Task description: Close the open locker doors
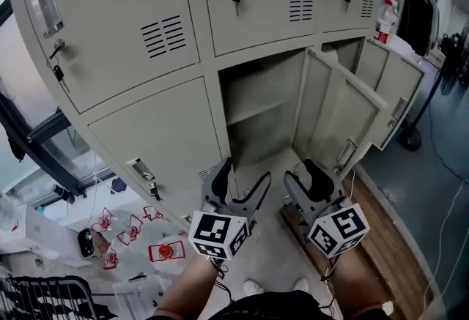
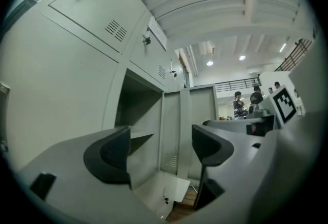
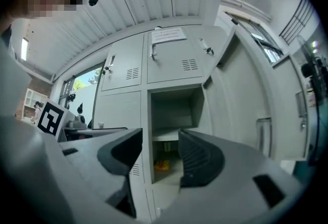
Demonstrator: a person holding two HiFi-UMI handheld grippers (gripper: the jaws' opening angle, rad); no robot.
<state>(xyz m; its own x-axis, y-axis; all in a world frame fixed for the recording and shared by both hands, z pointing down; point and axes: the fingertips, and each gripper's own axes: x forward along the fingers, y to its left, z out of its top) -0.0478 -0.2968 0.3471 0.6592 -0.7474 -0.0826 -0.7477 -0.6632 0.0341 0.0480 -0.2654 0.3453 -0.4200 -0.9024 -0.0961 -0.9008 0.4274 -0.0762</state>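
A bank of grey lockers (image 1: 139,33) fills the head view. One lower compartment (image 1: 258,102) stands open, a shelf inside it, its door (image 1: 333,110) swung out to the right. Further right a second door (image 1: 399,88) also hangs open. My left gripper (image 1: 244,178) and right gripper (image 1: 302,176) are side by side below the open compartment, both open and empty, touching nothing. The left gripper view has the gripper (image 2: 160,148) facing the open compartment (image 2: 138,110) and its door (image 2: 177,130). Between the right gripper's (image 3: 160,154) jaws I see the compartment (image 3: 171,115), with the door (image 3: 246,95) on the right.
A plastic bottle (image 1: 386,18) stands on a ledge at the far right. Red-and-white items (image 1: 132,227) and clutter lie on the floor at the left. A wooden strip (image 1: 381,238) and cables run along the right. Something yellow (image 3: 161,165) lies low in the compartment. People (image 2: 241,102) stand far off.
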